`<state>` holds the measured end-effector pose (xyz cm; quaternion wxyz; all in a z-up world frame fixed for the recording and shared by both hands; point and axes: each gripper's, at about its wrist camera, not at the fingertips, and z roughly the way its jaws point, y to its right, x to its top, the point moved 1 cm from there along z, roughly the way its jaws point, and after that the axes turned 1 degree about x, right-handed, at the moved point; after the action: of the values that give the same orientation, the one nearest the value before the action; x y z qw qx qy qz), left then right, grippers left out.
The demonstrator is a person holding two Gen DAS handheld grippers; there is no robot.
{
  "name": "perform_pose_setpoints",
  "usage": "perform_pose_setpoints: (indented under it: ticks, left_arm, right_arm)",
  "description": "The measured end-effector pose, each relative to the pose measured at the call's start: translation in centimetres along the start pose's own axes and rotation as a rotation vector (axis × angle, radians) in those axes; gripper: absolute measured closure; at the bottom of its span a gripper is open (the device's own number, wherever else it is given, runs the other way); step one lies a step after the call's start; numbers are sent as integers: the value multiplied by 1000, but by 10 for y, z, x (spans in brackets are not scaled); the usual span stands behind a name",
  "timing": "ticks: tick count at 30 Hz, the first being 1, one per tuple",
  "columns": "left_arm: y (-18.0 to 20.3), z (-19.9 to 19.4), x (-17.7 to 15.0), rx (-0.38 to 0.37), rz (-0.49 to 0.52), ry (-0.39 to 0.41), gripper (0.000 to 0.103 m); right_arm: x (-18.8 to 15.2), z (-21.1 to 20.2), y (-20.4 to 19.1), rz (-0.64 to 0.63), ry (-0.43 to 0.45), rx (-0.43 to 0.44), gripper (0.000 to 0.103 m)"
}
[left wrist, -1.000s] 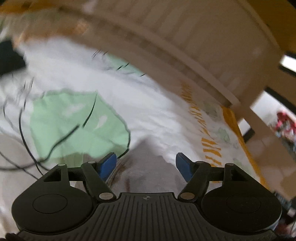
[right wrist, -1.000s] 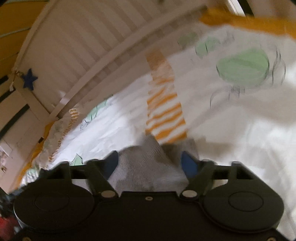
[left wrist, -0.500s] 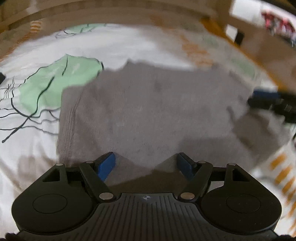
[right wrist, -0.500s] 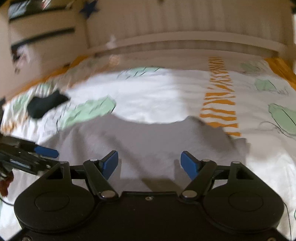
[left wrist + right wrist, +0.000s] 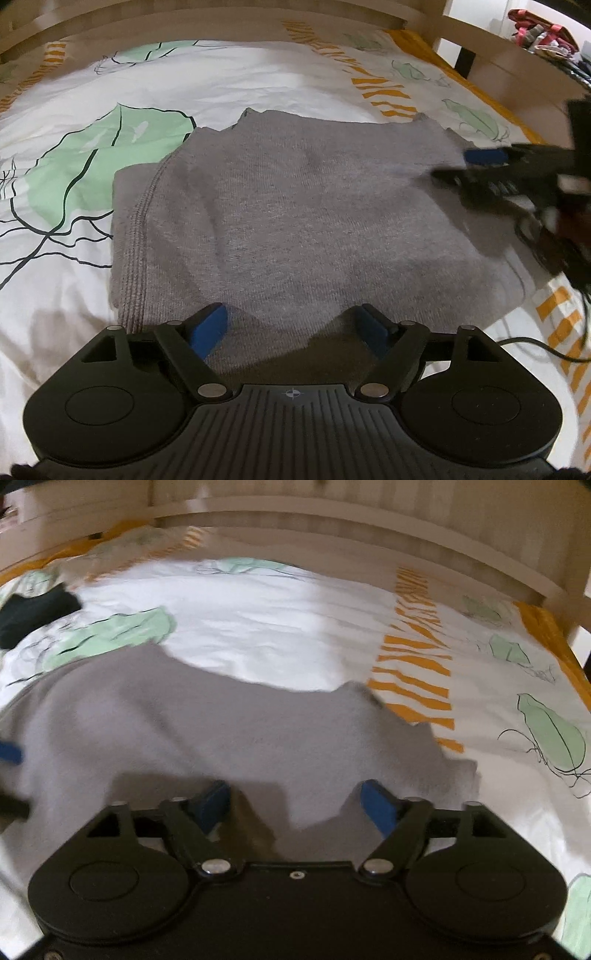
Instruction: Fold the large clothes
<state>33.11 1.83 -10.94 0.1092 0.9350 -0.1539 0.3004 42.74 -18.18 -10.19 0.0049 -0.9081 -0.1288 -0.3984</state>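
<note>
both tools, left (image 5: 293, 326) and right (image 5: 295, 805), are opening, ungripped, above the folded grey sweater's (image 5: 295, 206) near edge.

Both tongs are matte black with blue pads at the fingertips. The left tongs (image 5: 293, 326) carry a ribbed housing with a small crosshair mark; silver rivets pin the linkage of the right tongs (image 5: 295, 805).

Dim warm indoor light; right wrist view motion-blurred, left sharper; fisheye bends edges; tongs shadows below.
</note>
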Motion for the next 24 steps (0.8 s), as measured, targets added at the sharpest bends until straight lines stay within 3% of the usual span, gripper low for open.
perform_pose_setpoints:
  ticks: [3, 6, 12, 14, 18, 22, 24]
  left_arm:
    - [0, 0, 0, -2, 0, -2, 25]
    - [0, 1, 1, -6, -1, -2, 24]
    - [0, 0, 0, -12, -3, 2, 24]
    - [-1, -1, 0, -17, -4, 1, 24]
    - [-4, -9, 5, -43, -34, 6, 23]
    - [-15, -18, 9, -77, -136, 40, 23]
    - [-19, -22, 11, -66, -161, 62, 23]
  right_arm:
    - [9, 15, 14, 37, -8, -67, 14]
    - [12, 26, 33, 143, -46, -46, 4]
    - [10, 34, 48, 137, -53, -40, 2]
    - [12, 38, 55, 201, -56, -13, 2]
    - [18, 23, 42, 173, -26, -21, 4]
    - [16, -15, 14, 117, 80, 29, 4]
    - [12, -19, -4, 66, 84, 49, 3]
